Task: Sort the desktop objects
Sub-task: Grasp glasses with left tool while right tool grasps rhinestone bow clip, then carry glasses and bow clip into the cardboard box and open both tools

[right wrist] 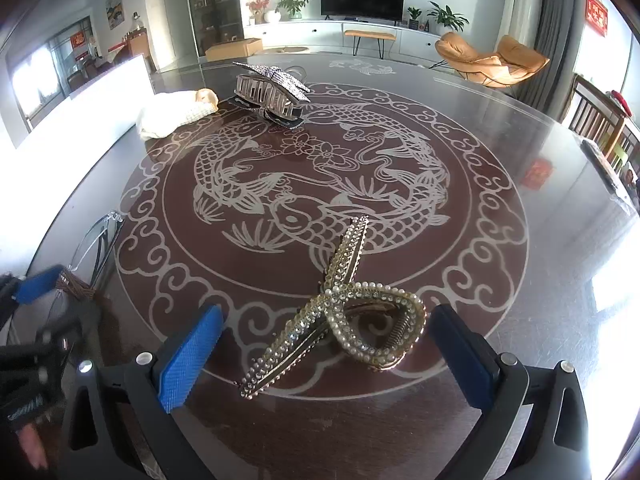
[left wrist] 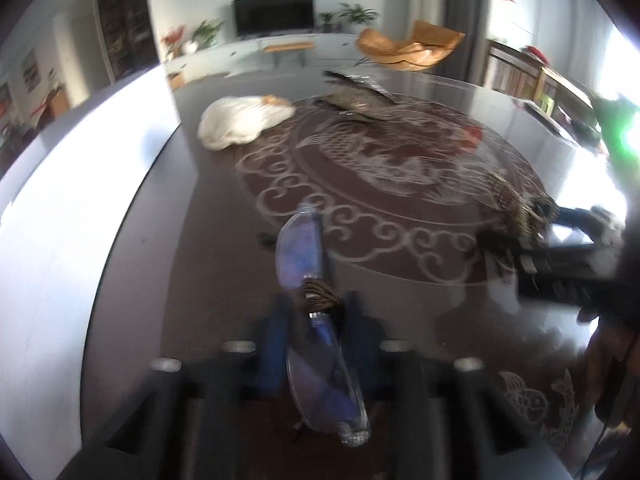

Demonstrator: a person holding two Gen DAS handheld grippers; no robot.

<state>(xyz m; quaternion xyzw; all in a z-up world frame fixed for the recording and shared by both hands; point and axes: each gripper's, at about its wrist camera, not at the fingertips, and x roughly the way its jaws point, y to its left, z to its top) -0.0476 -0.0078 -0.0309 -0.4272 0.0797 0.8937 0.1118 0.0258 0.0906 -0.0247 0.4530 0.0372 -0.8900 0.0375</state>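
My left gripper (left wrist: 318, 312) is shut on a pair of clear-framed glasses (left wrist: 304, 256) with bluish lenses, gripped at the bridge and held above the dark table. The glasses also show at the left of the right wrist view (right wrist: 94, 248), with the left gripper (right wrist: 44, 282) there. My right gripper (right wrist: 324, 344) is open, its blue pads on either side of a gold rhinestone hair clip (right wrist: 344, 304) lying on the table. In the left wrist view the right gripper (left wrist: 560, 240) is at the right, by that clip (left wrist: 516, 204).
A silver star-shaped claw clip (right wrist: 272, 92) stands at the far side of the table, next to a white cloth pouch (right wrist: 172, 116). The round table (right wrist: 520, 128) has a glass top with a fish pattern. A white wall panel (left wrist: 60, 208) runs along the left.
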